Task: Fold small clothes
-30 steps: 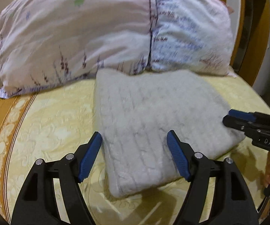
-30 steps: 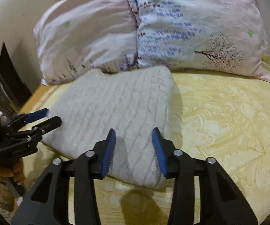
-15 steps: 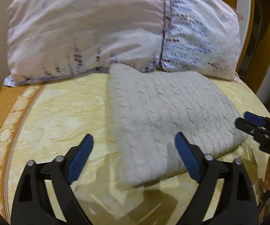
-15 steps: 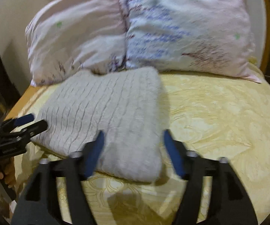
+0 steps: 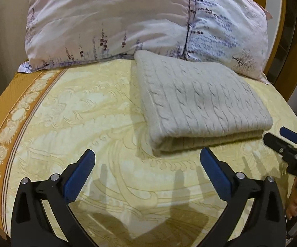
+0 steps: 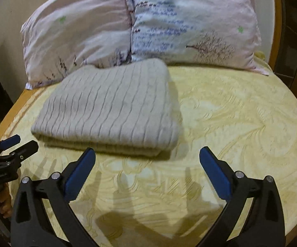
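Both grippers have backed off the sweater since a second ago: then their blue pads straddled its near edge, now they hang short of it with bare bedspread between. Jaws have also spread wider on each.

Folded cable-knit sweater [image 5: 202, 105], pale grey, lies flat on the yellow patterned bedspread [image 5: 82, 113]. Its far edge touches the base of the two pillows; its near edge shows stacked layers with the fold rounded at the left corner in the left wrist view. In the right wrist view the sweater [image 6: 111, 107] sits left of centre, slightly blurred.

Left gripper [image 5: 147, 175]: released, jaws wide apart, nothing between the pads, hovering over bedspread just near of the sweater. Right gripper [image 6: 147, 174]: same condition, released and empty, just short of the sweater's near right corner.

Floral pillow [image 5: 107, 20] on the left and printed pillow [image 5: 228, 26] on the right lean side by side behind the sweater. Orange border strip [image 5: 6, 123] runs along the bedspread's left edge.
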{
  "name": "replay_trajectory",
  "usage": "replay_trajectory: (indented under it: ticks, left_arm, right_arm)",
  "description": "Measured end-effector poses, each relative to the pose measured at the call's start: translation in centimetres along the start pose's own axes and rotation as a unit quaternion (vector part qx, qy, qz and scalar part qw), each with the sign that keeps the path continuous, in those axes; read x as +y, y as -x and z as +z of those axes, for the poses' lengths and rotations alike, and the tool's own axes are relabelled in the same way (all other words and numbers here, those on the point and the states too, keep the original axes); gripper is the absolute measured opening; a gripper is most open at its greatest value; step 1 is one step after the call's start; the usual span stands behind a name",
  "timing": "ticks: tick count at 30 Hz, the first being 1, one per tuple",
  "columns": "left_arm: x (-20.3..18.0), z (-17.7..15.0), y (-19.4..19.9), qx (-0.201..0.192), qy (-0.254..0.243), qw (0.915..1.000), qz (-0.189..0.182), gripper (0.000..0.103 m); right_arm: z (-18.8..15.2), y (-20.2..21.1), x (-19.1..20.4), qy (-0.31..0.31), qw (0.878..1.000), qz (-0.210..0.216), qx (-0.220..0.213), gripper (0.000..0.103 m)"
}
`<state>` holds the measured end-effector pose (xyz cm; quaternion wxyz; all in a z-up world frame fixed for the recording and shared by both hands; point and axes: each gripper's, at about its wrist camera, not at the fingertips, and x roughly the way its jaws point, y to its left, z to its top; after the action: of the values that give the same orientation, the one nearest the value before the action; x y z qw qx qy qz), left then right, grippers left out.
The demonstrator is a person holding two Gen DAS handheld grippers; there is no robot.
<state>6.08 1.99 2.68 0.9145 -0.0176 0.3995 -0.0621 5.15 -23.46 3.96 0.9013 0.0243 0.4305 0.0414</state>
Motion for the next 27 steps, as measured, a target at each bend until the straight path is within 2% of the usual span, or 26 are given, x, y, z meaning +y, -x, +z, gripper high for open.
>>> replay_trajectory:
  ticks: [6,12,17,27]
  left_arm:
    - [-0.6,-0.3,-0.7,0.015,-0.002,0.9998,0.011,0.102]
    - [-1.4,-0.5,-1.6,0.039,-0.015,0.9989,0.021,0.102]
    - [-1.7,-0.6,-2.2,0.057,-0.020,0.9978,0.029,0.102]
    - [-2.1,-0.6,-2.5,0.058,-0.035,0.9973,0.031,0.102]
  right_arm:
    - [-0.8,-0.2,1.5,0.021,1.000,-0.017,0.004,0.101]
    - [-1.3,-1.3,1.8,0.014,0.999,-0.016,0.035,0.101]
    - [-1.4,-2.2,2.0,0.020,0.998,-0.031,0.054,0.101]
    - [-1.3,-2.5,2.3,0.022,0.997,-0.044,0.055,0.101]
